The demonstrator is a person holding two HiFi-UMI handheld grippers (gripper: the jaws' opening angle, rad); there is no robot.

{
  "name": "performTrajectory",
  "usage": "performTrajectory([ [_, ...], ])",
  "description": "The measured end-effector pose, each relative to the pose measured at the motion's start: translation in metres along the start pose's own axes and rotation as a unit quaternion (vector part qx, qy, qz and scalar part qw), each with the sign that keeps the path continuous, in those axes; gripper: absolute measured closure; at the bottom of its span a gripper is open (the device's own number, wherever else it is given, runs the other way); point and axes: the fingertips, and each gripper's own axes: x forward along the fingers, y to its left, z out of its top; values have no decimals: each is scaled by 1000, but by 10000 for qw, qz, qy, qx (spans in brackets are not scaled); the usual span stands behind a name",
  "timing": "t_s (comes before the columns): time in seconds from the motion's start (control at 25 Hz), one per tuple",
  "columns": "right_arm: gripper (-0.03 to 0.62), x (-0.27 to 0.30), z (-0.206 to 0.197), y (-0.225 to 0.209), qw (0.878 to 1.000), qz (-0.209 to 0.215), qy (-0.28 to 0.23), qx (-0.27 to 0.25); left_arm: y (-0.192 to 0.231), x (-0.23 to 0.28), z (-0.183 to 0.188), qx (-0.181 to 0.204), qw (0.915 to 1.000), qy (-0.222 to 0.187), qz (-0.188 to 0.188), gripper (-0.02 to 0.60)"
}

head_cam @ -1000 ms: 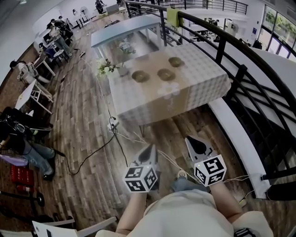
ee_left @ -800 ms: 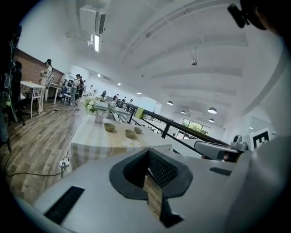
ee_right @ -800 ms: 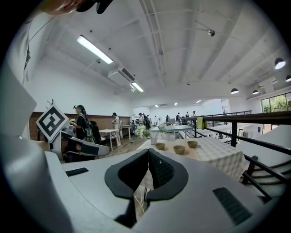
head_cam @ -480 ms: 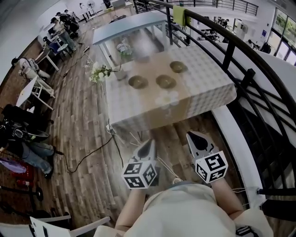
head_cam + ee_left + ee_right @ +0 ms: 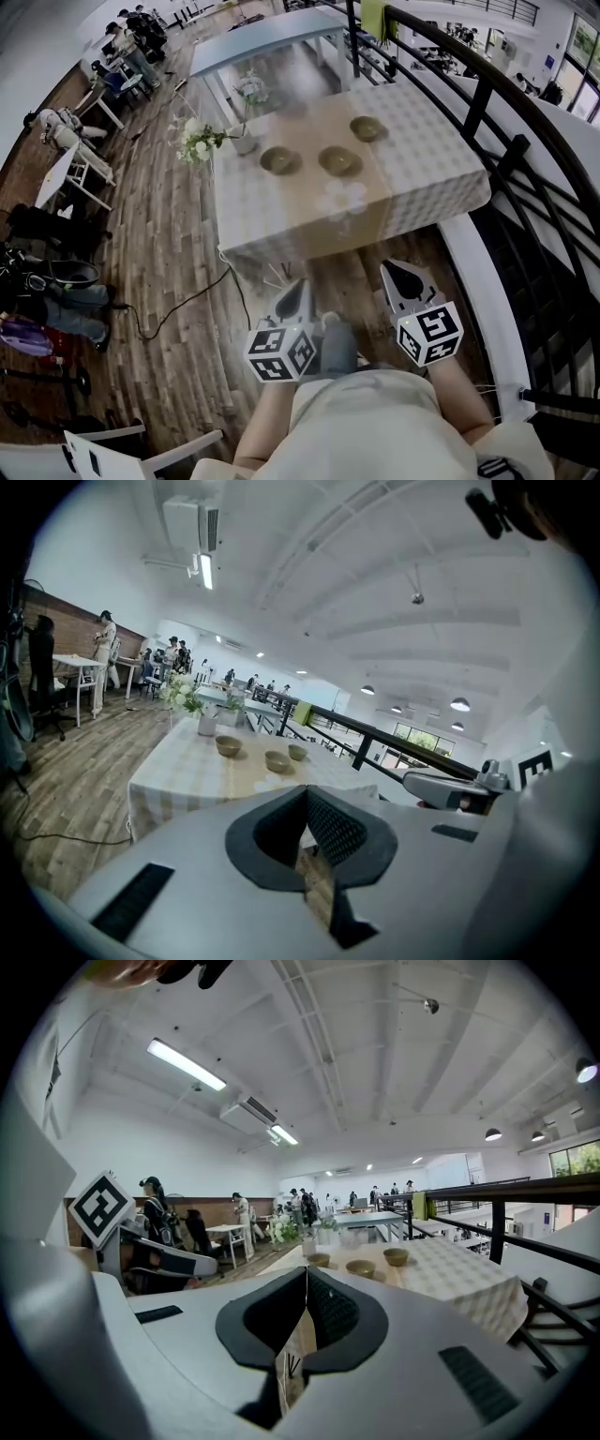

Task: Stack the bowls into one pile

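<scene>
Bowls: three, standing singly on the checked tabletop (image 5: 412,169), none stacked.
Nearest bowl (image 5: 279,160): just beside the vase (image 5: 246,141).
Middle bowl (image 5: 338,159): further from the vase.
Far bowl (image 5: 367,127): farthest from the vase.
Vase contents: white flowers (image 5: 199,145), spilling past the tabletop's edge.
Bowl contents: too small to tell.
Left claw (image 5: 298,291): jaws pressed together, nothing between them, well short of the vase, over the wooden floor (image 5: 178,262).
Right claw (image 5: 398,272): jaws likewise closed and empty, equally far from the vase.
Hard to make out: the area just behind the vase is blurred.
</scene>
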Motion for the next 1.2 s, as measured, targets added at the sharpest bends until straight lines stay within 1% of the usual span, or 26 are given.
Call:
performTrajectory([
  [0.16,592,19,-2,-13,10000,-17,31,-21,12,20,5,-31,10000,3,63,577],
  [0.36,592,56,0,-38,9998,-140,118,-39,28,59,15,-53,10000,37,32,577],
  [0.52,592,88,10,-60,9996,-222,169,-109,40,91,24,47,9998,163,54,577],
  [0.64,592,118,19,-73,9994,-209,214,-180,50,115,36,129,9996,260,41,577],
  [0.92,592,194,27,-97,9985,-198,429,-272,87,175,63,-8,9990,445,8,577],
  [1.2,592,258,26,-118,9966,-232,692,-377,125,219,89,-78,9989,459,54,577],
])
